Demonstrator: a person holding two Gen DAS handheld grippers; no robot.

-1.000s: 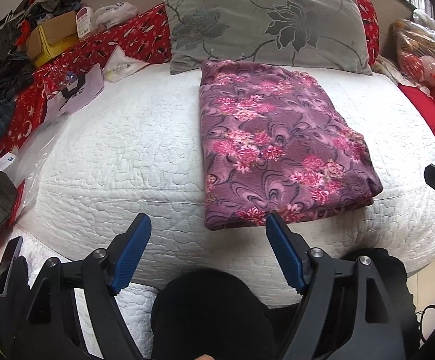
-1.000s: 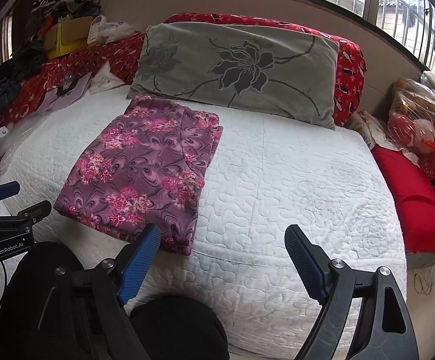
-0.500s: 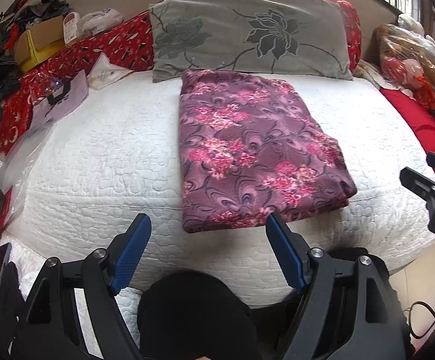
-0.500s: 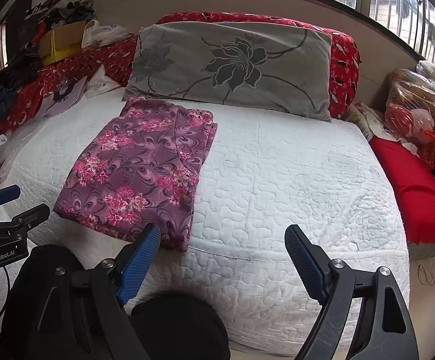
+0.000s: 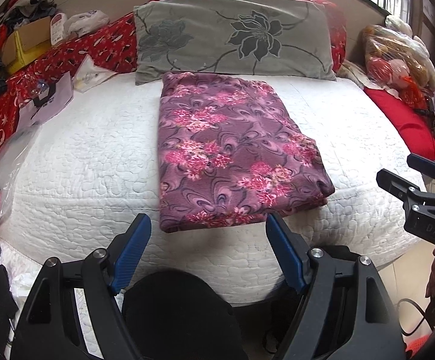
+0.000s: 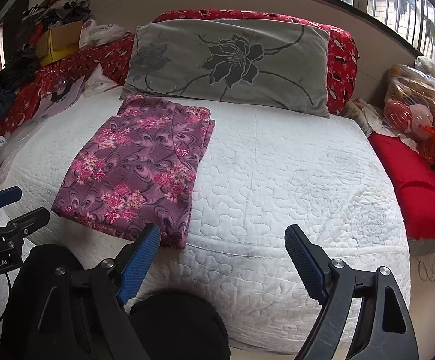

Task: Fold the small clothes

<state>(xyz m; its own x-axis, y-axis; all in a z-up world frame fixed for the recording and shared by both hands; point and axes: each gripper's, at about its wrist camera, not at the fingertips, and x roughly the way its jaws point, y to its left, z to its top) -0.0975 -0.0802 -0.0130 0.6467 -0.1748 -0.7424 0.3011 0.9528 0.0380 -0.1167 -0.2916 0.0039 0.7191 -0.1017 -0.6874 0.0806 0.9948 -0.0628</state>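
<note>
A purple garment with pink flowers (image 5: 229, 150) lies folded into a flat rectangle on the white quilted bed (image 5: 82, 156). It also shows in the right wrist view (image 6: 139, 165), left of the bed's middle. My left gripper (image 5: 206, 234) is open and empty, held off the bed's front edge just short of the garment's near end. My right gripper (image 6: 222, 246) is open and empty, off the front edge to the right of the garment. Each gripper shows at the edge of the other's view.
A grey pillow with a dark flower (image 5: 232, 36) lies behind the garment against a red bolster (image 6: 340, 57). Paper, bags and a cardboard box (image 5: 28, 42) clutter the left side. A red cushion (image 6: 415, 186) and bagged toys (image 6: 421, 105) sit at the right.
Both grippers have drawn back and shifted a little, so the garment now sits more centred in the left wrist view. The garment has not moved. Both stay open.
</note>
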